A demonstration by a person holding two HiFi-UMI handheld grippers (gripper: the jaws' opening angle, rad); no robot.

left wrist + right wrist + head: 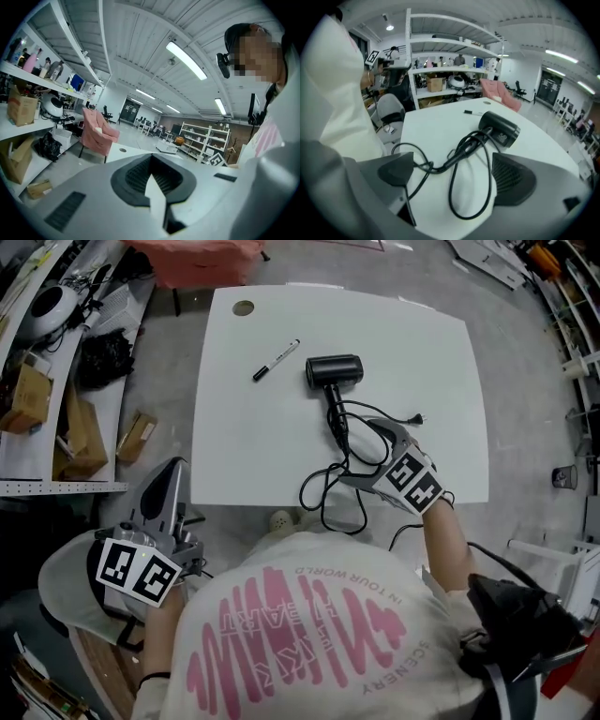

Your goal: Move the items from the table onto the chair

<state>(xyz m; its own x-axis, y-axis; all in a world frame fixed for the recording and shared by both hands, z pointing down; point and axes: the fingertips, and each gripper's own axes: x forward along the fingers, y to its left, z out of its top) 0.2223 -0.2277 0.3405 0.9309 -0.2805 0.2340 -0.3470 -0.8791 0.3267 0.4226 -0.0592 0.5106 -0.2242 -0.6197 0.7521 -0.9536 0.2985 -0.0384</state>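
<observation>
A black hair dryer [334, 371] lies on the white table [244, 446], and its black cord [339, 486] loops toward the near edge. The black marker [276, 360] rests to the dryer's left. My right gripper [367, 454] stands open low over the table, its jaws on either side of the cord loop [464, 187], apart from it. The dryer [500, 127] lies beyond that loop. Off the table's near left corner, my left gripper [175, 470] points away from me over the floor. In its own view the left gripper [150, 161] is shut, with nothing seen in it.
A grey chair [58, 585] stands at my left, beside the left gripper. A pink armchair [202, 259] sits beyond the table's far edge. Shelves with boxes [28, 399] line the left. A round hole [243, 307] marks the table's far left corner.
</observation>
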